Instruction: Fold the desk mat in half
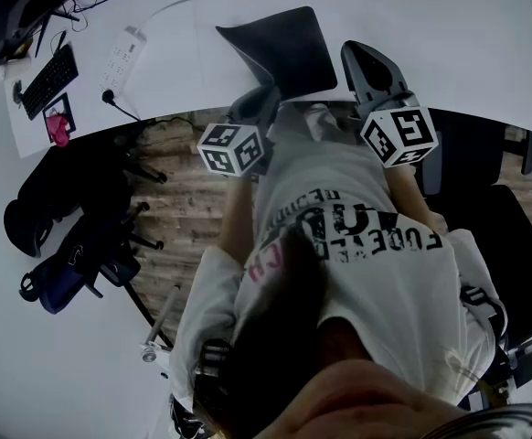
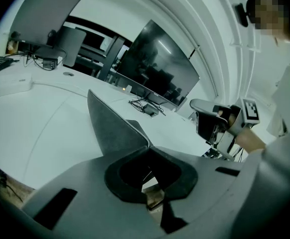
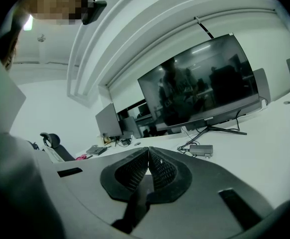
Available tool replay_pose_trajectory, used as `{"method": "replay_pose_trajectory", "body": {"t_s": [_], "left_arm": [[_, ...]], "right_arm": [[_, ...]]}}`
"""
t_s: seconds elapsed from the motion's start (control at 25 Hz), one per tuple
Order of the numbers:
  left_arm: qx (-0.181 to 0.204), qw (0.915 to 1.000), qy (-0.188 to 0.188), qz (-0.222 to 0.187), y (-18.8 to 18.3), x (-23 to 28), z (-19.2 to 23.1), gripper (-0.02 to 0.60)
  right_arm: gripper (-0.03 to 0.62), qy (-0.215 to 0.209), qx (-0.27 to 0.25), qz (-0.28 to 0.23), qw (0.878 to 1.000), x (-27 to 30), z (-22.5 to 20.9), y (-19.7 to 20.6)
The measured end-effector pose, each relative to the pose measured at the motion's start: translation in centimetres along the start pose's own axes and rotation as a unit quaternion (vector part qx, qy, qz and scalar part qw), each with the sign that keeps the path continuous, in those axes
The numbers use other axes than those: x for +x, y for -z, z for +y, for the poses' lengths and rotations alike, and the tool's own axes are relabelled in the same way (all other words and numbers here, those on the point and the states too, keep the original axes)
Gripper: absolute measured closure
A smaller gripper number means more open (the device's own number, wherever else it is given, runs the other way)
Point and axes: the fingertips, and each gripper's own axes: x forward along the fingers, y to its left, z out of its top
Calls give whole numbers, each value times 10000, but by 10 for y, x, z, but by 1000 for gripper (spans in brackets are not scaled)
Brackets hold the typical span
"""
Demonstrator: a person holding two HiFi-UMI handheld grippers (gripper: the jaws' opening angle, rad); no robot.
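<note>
A dark desk mat (image 1: 280, 44) lies on the white table (image 1: 449, 35), its near corner at the tip of the left tongs (image 1: 268, 91). The right tongs (image 1: 365, 55) are just beside its right edge. A keyboard (image 1: 48, 80) and power strip (image 1: 122, 58) lie at the table's left end, and a dark bag (image 1: 60, 277) sits on the wooden floor (image 1: 193, 199).

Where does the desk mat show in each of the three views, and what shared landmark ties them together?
Head view: desk mat top centre, over the white desk.
Left gripper view: centre left, a grey flap rising from the left gripper's shut jaws.
Right gripper view: not in it.
Shared landmark: the white desk in all three; the dark monitor in both gripper views.
</note>
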Motion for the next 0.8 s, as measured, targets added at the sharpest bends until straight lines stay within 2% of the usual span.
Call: {"method": "replay_pose_trajectory", "body": {"t_s": [0.8], "left_arm": [[444, 9959, 624, 487, 5, 38, -38, 569]], "right_arm": [[594, 695, 80, -245, 9972, -44, -34, -7]]}}
